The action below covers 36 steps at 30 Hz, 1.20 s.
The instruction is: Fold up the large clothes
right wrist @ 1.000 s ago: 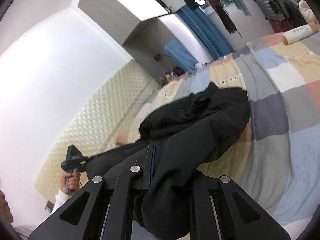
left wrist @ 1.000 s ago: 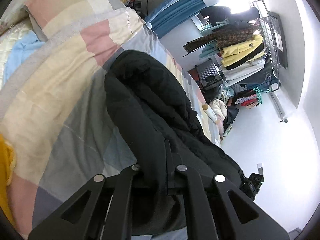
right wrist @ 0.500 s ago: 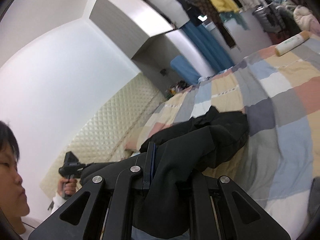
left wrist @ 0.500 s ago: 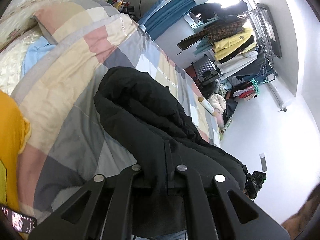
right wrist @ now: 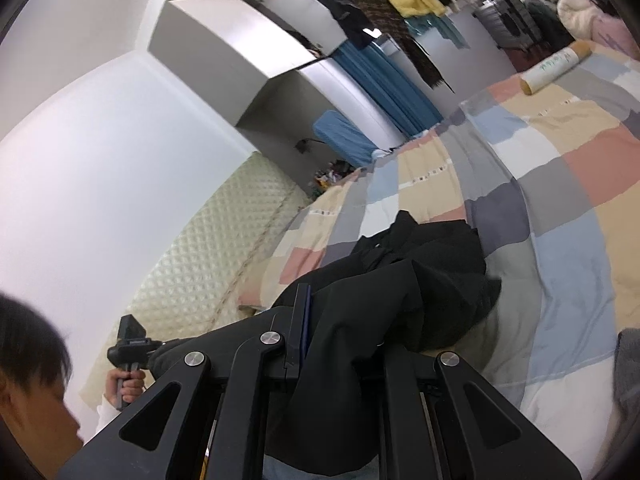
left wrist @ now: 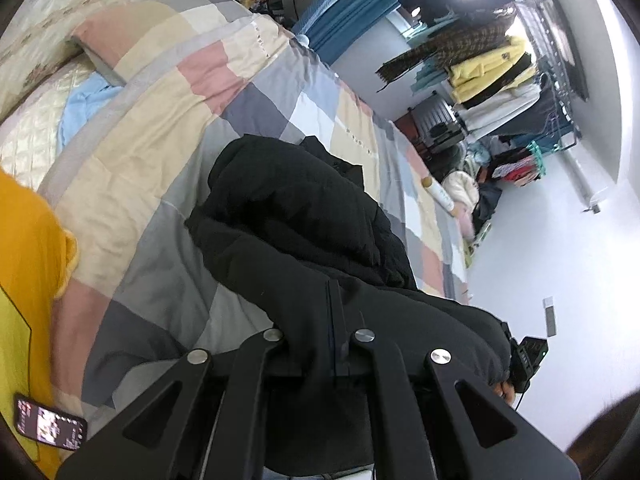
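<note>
A large black jacket (left wrist: 304, 216) hangs between my two grippers, and its far end still rests on the checked bedspread (left wrist: 160, 168). My left gripper (left wrist: 334, 312) is shut on one edge of the jacket, the cloth draped over its fingers. In the right wrist view the same black jacket (right wrist: 420, 276) bunches over the bedspread (right wrist: 560, 184), and my right gripper (right wrist: 304, 320) is shut on another edge of it. The other gripper (right wrist: 130, 344) shows at the lower left there, held in a hand.
A cardboard tube (left wrist: 440, 196) lies near the bed's far edge. A pillow (left wrist: 132, 36) and quilted headboard (right wrist: 224, 248) bound one end. A clothes rack (left wrist: 500, 72) stands beyond the bed. A phone (left wrist: 50, 426) and a yellow-orange garment (left wrist: 28, 300) are at the lower left.
Both grippers have lifted and drawn back with the jacket, raising more of it off the bedspread. A person's head and the phone have come into view.
</note>
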### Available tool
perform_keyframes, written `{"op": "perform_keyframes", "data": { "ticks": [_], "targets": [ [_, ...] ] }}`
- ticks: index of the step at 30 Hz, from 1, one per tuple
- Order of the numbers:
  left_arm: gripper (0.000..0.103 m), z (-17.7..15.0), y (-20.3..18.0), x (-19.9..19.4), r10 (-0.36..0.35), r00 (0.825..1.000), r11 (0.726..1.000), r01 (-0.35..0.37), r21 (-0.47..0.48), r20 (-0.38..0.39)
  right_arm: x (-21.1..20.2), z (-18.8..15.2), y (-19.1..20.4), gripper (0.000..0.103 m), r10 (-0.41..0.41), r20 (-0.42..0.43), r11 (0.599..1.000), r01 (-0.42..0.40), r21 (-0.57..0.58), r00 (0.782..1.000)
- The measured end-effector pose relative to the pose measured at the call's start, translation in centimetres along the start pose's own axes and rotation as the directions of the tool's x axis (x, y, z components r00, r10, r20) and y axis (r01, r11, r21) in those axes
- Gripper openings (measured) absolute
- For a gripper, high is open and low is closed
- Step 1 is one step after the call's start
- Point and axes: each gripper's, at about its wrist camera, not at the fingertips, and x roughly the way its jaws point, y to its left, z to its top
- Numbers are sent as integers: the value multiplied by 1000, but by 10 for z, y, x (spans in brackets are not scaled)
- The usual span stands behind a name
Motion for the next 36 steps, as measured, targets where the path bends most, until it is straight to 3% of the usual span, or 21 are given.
{"op": "perform_keyframes", "data": {
  "ticks": [6, 12, 15, 21, 24, 27, 28, 31, 34, 36],
  "targets": [
    [6, 44, -26, 29, 95, 995, 992, -93, 84, -19, 48, 50, -34, 9, -26, -29, 997, 29, 77, 999],
    [6, 99, -43, 71, 230, 973, 966, -226, 124, -22, 112, 101, -60, 8, -116, -79, 987, 123, 101, 990],
    [6, 123, -48, 95, 302, 953, 945, -297, 139, -17, 141, 114, -69, 8, -175, -112, 979, 185, 86, 978],
    [7, 161, -50, 156, 457, 890, 876, -446, 182, -16, 197, 129, -90, 8, -300, -174, 951, 308, 21, 938],
    [7, 175, -45, 194, 515, 857, 842, -501, 199, -19, 229, 130, -108, 7, -371, -213, 927, 375, -18, 904],
    [7, 188, -42, 231, 560, 827, 815, -540, 210, -45, 264, 128, -130, 6, -453, -286, 887, 458, -52, 845],
    [6, 191, -40, 249, 584, 811, 795, -559, 236, -46, 280, 126, -141, 6, -487, -314, 867, 493, -66, 815],
    [6, 196, -42, 288, 637, 770, 750, -609, 258, -36, 310, 123, -161, 6, -542, -356, 831, 550, -89, 761],
    [6, 200, -42, 320, 680, 733, 708, -646, 284, -27, 334, 117, -180, 5, -563, -387, 811, 578, -90, 730],
    [6, 204, -39, 336, 692, 721, 698, -657, 284, -33, 347, 110, -194, 5, -565, -408, 805, 588, -79, 717]
  ]
}}
